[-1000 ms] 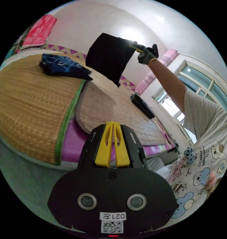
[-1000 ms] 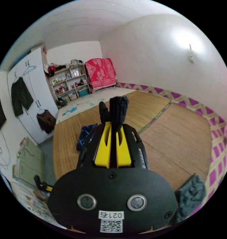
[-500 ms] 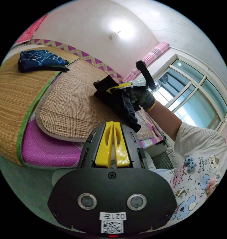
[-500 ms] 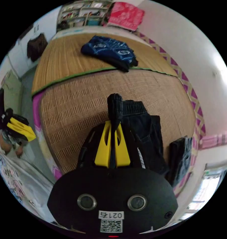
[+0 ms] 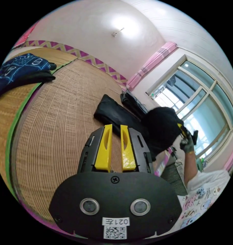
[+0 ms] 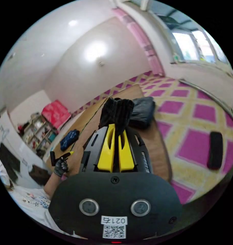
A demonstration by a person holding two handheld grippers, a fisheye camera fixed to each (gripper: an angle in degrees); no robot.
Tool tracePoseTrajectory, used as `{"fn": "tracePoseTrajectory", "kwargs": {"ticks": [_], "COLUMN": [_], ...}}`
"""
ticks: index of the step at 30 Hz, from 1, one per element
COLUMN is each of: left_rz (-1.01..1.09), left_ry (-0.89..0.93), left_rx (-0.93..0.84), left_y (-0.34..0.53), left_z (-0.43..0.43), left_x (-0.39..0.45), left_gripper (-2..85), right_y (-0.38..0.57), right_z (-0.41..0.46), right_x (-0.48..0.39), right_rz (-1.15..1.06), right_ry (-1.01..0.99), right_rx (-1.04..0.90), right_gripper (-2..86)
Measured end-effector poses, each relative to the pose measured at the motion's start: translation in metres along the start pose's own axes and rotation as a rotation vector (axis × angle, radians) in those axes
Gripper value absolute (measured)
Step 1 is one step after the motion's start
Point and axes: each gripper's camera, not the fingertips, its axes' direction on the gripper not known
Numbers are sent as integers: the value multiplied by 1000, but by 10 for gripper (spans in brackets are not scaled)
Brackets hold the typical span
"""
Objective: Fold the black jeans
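A folded black garment lies flat on the woven straw mat just beyond my left gripper, whose yellow jaws stand a little apart with nothing between them. My right gripper is shut on a bunch of black ribbed fabric. In the left gripper view that fabric hangs in the air off the mat's window side, under the right gripper in a gloved hand. I cannot tell whether the held piece or the folded one is the jeans. The left gripper appears small in the right gripper view.
A second dark folded pile lies by the folded garment, also seen as a dark pile. A blue patterned garment sits at the mat's far end. A pink-checked cover carries a small black object. Windows are close by.
The right gripper came down from high over the mat and swung out toward the window, still shut on black fabric. A folded black garment now lies on the mat. My left jaws have parted.
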Motion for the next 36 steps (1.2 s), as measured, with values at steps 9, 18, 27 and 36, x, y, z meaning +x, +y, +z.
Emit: {"fn": "tracePoseTrajectory", "kwargs": {"ticks": [9,18,27,36], "left_rz": [-102,-24,-42,-183], "left_ry": [-1,86,12,97], "left_rx": [-202,-352,-210,-153], "left_y": [-96,-138,-117,-61], "left_z": [113,152,63,41], "left_x": [-37,-15,-23,-50], "left_gripper": [95,22,2,20], "right_y": [60,37,-25,-9], "right_z": [-24,-40,8,0], "right_x": [217,268,266,312], "right_rz": [435,430,299,517], "right_ry": [-130,-154,-198,-274], "right_rx": [-76,-97,-207,-196], "right_gripper": [-6,-5,-4,35]}}
